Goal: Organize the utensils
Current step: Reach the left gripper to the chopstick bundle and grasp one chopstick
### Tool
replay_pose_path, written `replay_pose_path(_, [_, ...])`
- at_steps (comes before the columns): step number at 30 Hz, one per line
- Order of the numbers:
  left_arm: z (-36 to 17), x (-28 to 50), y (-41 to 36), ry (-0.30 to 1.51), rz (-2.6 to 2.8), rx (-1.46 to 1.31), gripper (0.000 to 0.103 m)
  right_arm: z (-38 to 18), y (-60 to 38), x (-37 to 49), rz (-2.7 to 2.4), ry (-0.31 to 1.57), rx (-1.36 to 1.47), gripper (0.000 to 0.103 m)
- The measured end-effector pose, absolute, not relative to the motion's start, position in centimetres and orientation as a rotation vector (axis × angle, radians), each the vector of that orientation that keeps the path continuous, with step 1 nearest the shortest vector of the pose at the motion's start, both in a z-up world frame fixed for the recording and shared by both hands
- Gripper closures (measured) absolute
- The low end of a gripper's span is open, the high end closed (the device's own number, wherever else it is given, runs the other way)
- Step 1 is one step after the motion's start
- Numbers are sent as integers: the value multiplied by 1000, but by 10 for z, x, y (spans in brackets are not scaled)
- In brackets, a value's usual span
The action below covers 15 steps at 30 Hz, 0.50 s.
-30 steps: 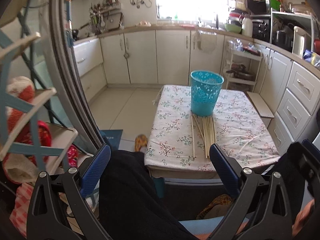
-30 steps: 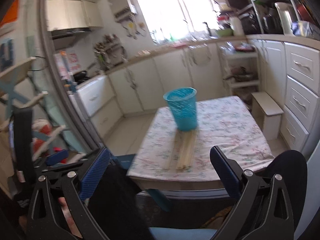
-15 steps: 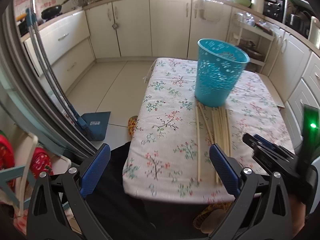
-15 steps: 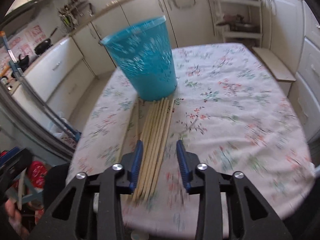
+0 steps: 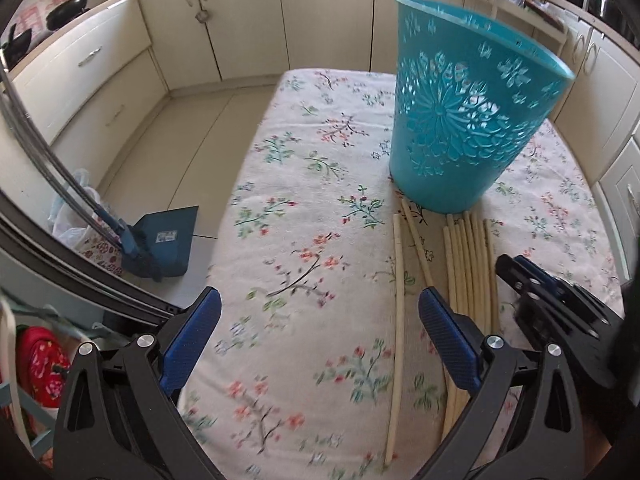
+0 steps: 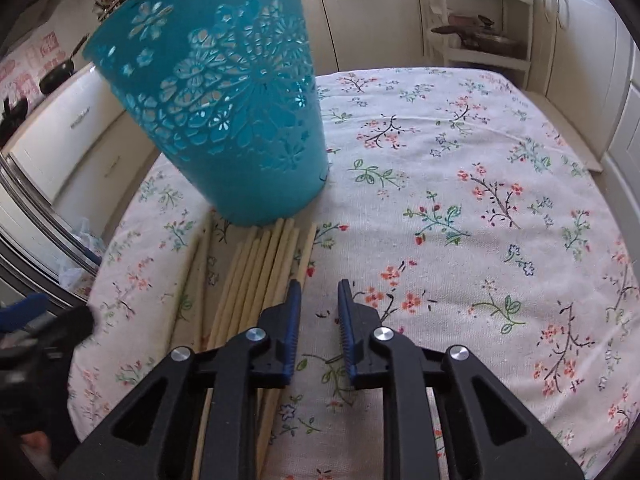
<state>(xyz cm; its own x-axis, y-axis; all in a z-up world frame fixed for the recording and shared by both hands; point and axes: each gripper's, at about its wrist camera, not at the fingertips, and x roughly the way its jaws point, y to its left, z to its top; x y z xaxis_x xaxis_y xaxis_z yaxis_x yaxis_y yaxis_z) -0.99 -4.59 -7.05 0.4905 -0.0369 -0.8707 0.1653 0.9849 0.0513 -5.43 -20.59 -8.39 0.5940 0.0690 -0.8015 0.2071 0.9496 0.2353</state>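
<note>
While dustpan (image 5: 168, 240) label illegible, basket (image 5: 460, 120) unmarked.

Cream kitchen in soft daylight

Cream cabinets (image 5: 224, 36) line the walls around a pale tiled floor (image 5: 176, 136); an open shelf unit (image 6: 476, 24) stands beyond the floral-clothed table (image 6: 460, 184).

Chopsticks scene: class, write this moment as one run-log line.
chopsticks: flat on tablecloth by blue basket | left gripper: open, empty | right gripper: closing, nothing between jaws
</note>
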Motion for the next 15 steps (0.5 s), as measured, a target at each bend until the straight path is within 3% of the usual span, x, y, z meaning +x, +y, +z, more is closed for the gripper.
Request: replay_pose_path(15, [-118, 21, -77, 1090, -94, 238, 13, -88, -200, -39, -30, 930, 213, 87])
